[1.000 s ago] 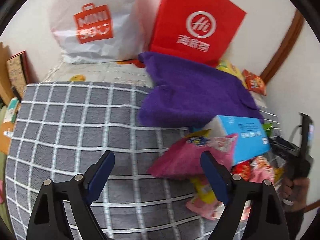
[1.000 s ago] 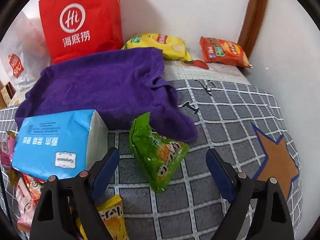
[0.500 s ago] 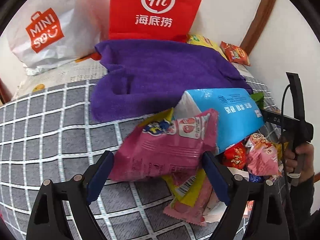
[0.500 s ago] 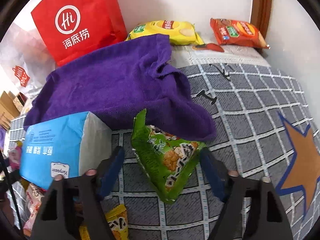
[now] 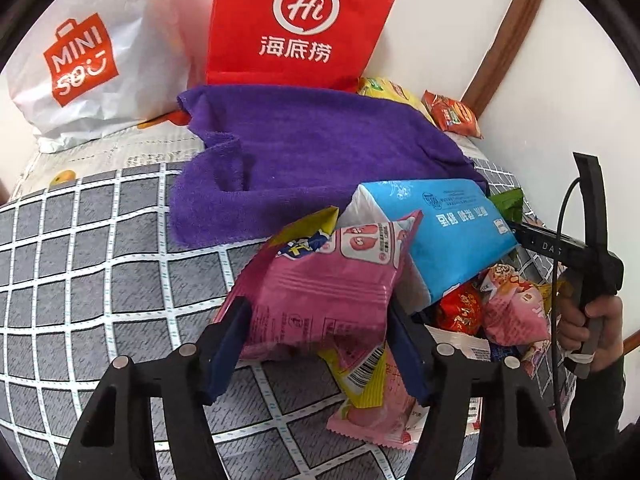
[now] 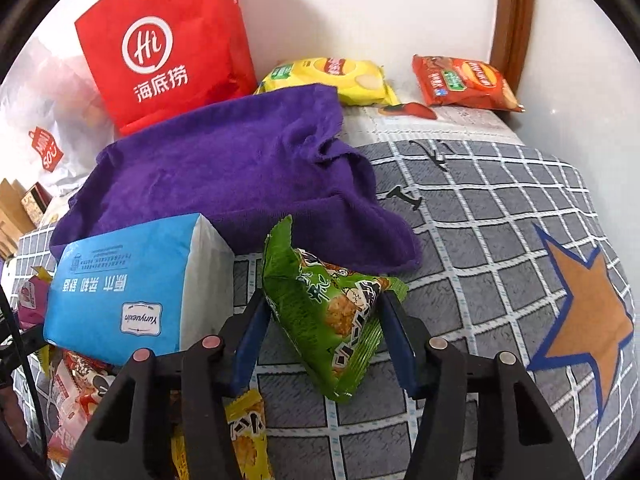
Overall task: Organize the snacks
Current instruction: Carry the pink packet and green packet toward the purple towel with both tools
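A second ago both pairs of jaws stood wide over the bedspread; now each is closing around a packet. The left gripper (image 5: 318, 350) has swung in on the pink snack packet (image 5: 320, 284), which lies at twelve o'clock between its blue pads, and both pads look to touch its sides. The right gripper (image 6: 322, 340) pinches the green snack packet (image 6: 324, 308) likewise, at the foot of the purple towel (image 6: 240, 168). Judging by this, two snacks are about to leave the heap at once. Both packets are crinkly glossy film, puffed and pillow-shaped. The blue tissue pack (image 6: 120, 280) is soft-sided, and the checked bedspread (image 6: 480, 208) is quilted cloth.
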